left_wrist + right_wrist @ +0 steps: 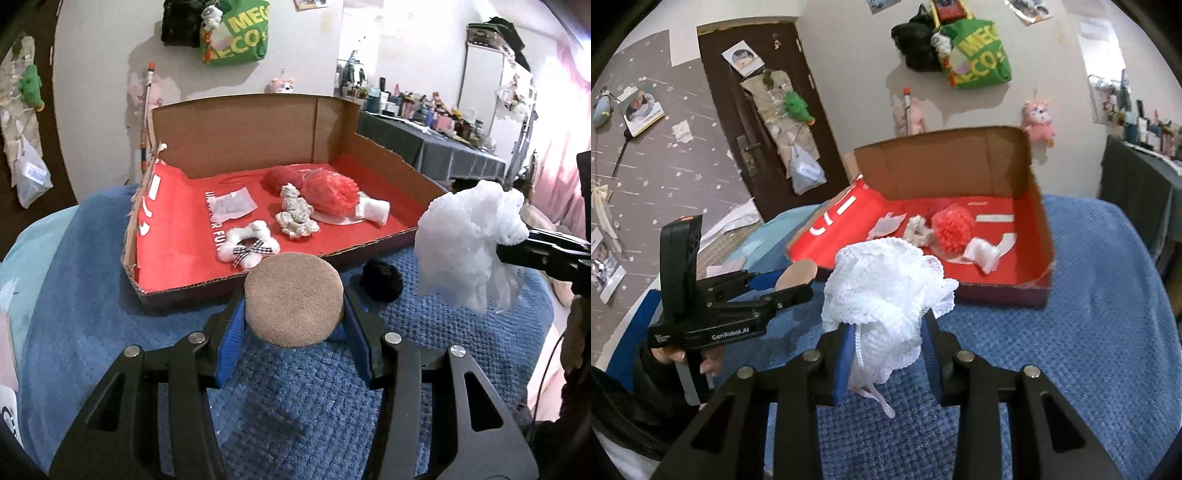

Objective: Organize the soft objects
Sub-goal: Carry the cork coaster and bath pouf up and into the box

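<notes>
My left gripper (293, 312) is shut on a round tan puff (293, 295), held a little above the blue blanket (92, 295) just in front of the box. My right gripper (886, 332) is shut on a white mesh bath pouf (886, 288), its cord dangling below; the pouf (469, 236) hangs in the air at the right. The open cardboard box (240, 129) has a red lining. It holds a red pouf (330, 194), a cream scrunchie (295, 214), a white ring with a checked bow (247, 245) and a white roll (373, 210).
A small black soft thing (382, 280) lies on the blanket by the box's near right corner. A person's hand (683, 358) holds the left gripper's handle. A cluttered dark table (424, 140) stands at the back right. Bags and plush toys hang on the wall.
</notes>
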